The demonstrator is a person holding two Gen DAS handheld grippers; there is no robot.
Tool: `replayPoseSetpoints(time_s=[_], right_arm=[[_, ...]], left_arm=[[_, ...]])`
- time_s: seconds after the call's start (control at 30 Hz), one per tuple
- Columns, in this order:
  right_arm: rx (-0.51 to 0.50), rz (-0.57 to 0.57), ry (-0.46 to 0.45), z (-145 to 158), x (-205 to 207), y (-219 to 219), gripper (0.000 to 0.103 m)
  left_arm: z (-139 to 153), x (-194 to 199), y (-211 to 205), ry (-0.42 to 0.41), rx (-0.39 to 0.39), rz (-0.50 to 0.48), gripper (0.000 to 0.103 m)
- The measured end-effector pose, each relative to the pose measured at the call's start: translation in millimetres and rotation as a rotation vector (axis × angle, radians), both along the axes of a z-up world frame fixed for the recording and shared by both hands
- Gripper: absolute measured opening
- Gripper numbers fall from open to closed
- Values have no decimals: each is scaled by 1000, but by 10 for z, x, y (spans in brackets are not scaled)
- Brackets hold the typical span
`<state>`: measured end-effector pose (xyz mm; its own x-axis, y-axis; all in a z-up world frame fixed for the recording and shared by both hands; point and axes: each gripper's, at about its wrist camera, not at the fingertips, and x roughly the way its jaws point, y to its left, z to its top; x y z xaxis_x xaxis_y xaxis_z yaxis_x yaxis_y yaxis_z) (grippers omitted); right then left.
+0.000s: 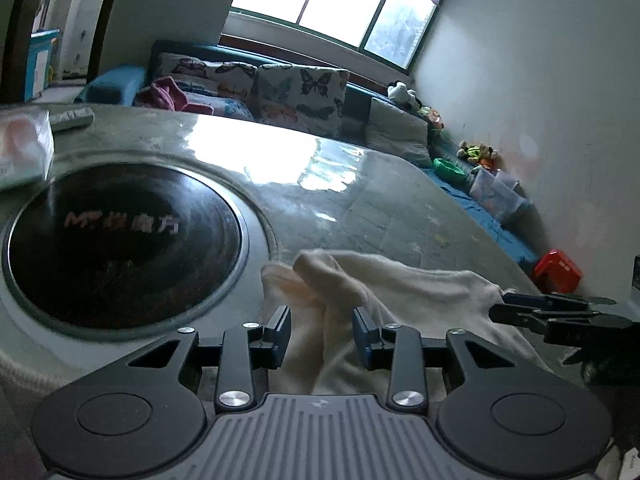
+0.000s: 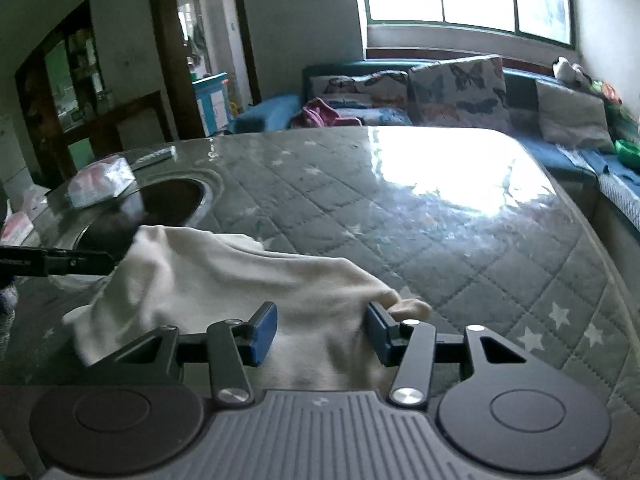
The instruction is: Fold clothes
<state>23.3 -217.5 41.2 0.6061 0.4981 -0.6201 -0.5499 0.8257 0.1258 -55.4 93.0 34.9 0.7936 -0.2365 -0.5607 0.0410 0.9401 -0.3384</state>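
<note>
**Listener:** What are you holding, and where is it lying?

**Me:** I am working over a cream-white soft cotton garment (image 1: 400,292), which is lying bunched on a grey quilted tabletop with white stars under a glossy clear cover (image 2: 460,240), at the edge nearest me. My left gripper (image 1: 321,334) is hovering with its blue-padded jaws standing apart, a raised ridge of cloth running between them, unpinched. My right gripper (image 2: 322,332) is likewise standing wide apart, with cloth passing under and between its pads and a small corner poking out beside the right pad.

**Listener:** Why approach it that way?

**Me:** I am judging that each gripper is straddling one end of the garment, so the cloth could be taken up at both ends together and laid over evenly. Whether I am about to take hold or have just let go, this moment is not telling me.

**Listener:** Is each camera showing something the other is missing?

**Me:** Yes. The left view is showing the round black glass hob plate (image 1: 120,248) sunk into the table just beside the cloth, and a red plastic stool (image 1: 556,270) by the wall. The right view is showing the open quilted stretch beyond the garment, and a white tissue pack (image 2: 100,184) well apart from it.
</note>
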Motion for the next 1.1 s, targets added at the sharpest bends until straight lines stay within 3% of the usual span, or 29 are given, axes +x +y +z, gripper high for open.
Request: replayPoseSetpoints(time_s=[0.23, 0.37, 0.4, 0.5, 0.63, 0.7, 0.77, 0.9, 0.97, 1.1], right_arm=[[-10, 15, 0, -41, -83, 21, 51], [-16, 23, 0, -65, -131, 33, 52], [-19, 23, -1, -68, -132, 39, 52], [-27, 23, -2, -71, -133, 52, 52], [-40, 20, -2, -81, -136, 61, 54], [-42, 24, 1, -107, -134, 61, 56], [-42, 26, 0, -109, -131, 64, 56], [-38, 31, 2, -85, -132, 59, 56], [-29, 31, -7, -51, -146, 59, 56], [1, 38, -33, 12, -195, 96, 56]], left_arm=[[-40, -91, -175, -22, 93, -71, 35], [-106, -54, -216, -8, 106, -77, 34], [-113, -49, -224, -7, 110, -73, 25], [-94, -81, -268, -12, 129, -47, 10], [44, -249, -354, -32, 194, 38, 6], [8, -234, -351, 40, 171, 63, 6], [-17, -224, -323, 62, 166, 74, 9], [180, -203, -237, 15, 138, 108, 9], [320, -160, -228, -37, 104, 77, 9], [316, 87, -362, -72, 94, -14, 10]])
